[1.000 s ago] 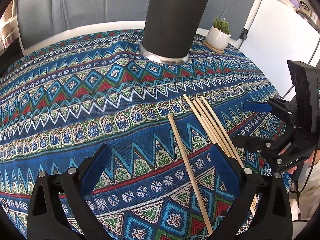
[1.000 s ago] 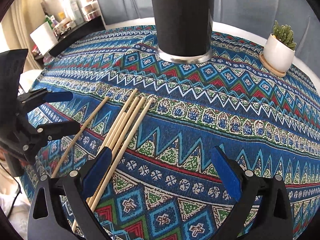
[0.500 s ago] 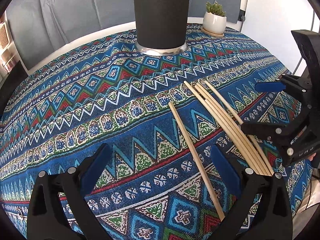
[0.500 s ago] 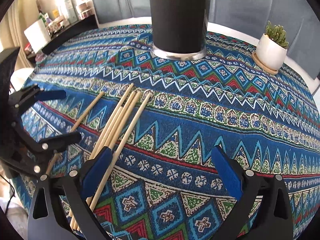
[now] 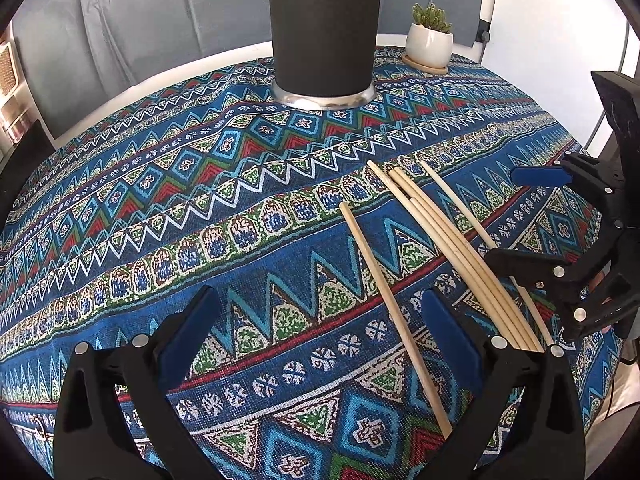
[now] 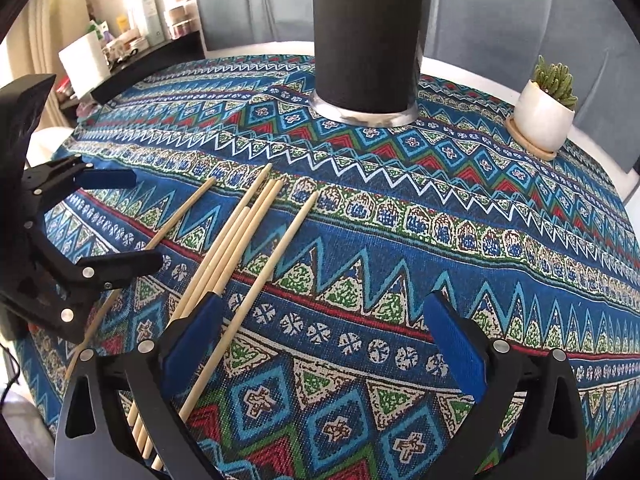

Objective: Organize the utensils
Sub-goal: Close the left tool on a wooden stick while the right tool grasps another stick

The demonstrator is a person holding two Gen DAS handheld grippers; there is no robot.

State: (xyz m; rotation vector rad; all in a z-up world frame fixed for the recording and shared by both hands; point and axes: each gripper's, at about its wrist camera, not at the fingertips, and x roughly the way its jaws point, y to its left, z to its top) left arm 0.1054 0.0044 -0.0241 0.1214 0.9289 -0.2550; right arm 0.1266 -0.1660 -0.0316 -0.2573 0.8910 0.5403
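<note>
The left gripper (image 5: 316,330) is hanging with its jaws apart over the patterned tablecloth (image 5: 168,216), holding nothing. The right gripper (image 6: 322,334) is gaping empty too. 6 wooden chopsticks (image 5: 448,246) are lying flat between them, well short of the upright black holder (image 5: 324,28).

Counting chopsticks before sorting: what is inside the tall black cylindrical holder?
Its inside cannot be seen: the tall black cylindrical holder runs past both views' top edge. Six wooden chopsticks lie on the patterned blue tablecloth.
</note>
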